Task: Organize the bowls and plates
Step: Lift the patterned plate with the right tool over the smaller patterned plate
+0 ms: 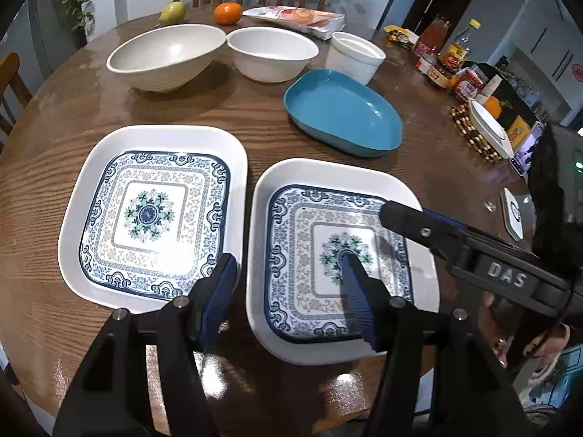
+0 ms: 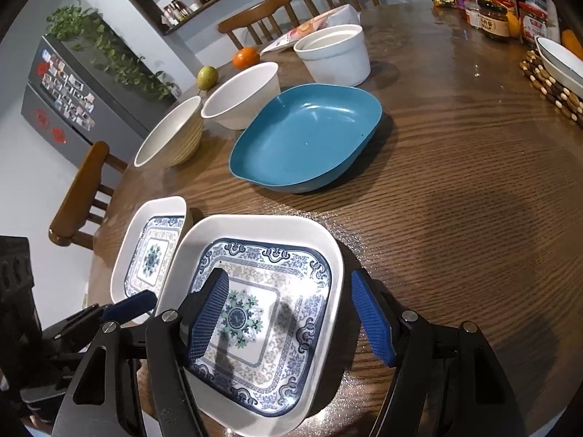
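Two square white plates with blue floral patterns lie side by side at the table's near edge, the left plate (image 1: 153,215) (image 2: 149,251) and the right plate (image 1: 339,255) (image 2: 255,309). My left gripper (image 1: 288,291) is open above the gap between them, one finger over each plate. My right gripper (image 2: 289,320) is open astride the right plate's right rim, with one finger over the pattern and the other outside the rim. Neither gripper presses on a plate. Farther back stand a large cream bowl (image 1: 164,58), a white bowl (image 1: 271,52), a white ramekin (image 1: 355,56) and a blue dish (image 1: 342,113).
The round wooden table (image 1: 54,127) also carries an orange (image 1: 227,12), a pear (image 1: 173,12) and a snack packet (image 1: 295,18) at the back. Jars and bottles (image 2: 492,7) and a white dish on a beaded trivet (image 2: 557,65) crowd the right side. Chairs ring the table.
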`<state>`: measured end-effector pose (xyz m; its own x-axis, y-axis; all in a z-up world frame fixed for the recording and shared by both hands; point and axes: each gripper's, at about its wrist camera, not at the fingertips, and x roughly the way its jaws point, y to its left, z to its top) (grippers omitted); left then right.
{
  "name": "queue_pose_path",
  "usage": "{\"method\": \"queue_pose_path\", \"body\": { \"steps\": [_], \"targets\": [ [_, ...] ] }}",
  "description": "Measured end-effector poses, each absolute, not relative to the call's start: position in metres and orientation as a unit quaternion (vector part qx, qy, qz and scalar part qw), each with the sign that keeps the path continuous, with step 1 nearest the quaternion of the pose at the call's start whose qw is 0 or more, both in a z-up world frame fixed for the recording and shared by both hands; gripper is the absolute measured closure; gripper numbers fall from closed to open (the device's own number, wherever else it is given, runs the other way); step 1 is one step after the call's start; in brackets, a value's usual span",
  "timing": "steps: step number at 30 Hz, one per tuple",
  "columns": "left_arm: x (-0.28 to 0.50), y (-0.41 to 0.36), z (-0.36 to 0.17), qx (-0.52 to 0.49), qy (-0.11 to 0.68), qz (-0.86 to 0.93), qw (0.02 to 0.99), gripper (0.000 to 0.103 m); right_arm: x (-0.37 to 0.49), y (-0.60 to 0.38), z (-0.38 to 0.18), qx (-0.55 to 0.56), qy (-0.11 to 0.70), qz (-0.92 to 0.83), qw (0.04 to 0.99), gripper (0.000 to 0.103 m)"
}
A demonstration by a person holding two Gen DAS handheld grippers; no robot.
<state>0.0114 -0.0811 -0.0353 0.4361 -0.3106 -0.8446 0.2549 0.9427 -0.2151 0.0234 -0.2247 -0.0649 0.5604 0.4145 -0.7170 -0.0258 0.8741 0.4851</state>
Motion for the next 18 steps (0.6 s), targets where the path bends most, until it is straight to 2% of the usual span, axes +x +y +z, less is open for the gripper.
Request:
{"method": "queue_pose_path", "body": {
  "steps": [18],
  "targets": [
    [-0.001,-0.078,-0.053,-0.039,0.546,-0.184,0.816,0.043,0.035,-0.215,-0.064,0.2,0.457,0.132,0.857,0.032]
  ]
}}
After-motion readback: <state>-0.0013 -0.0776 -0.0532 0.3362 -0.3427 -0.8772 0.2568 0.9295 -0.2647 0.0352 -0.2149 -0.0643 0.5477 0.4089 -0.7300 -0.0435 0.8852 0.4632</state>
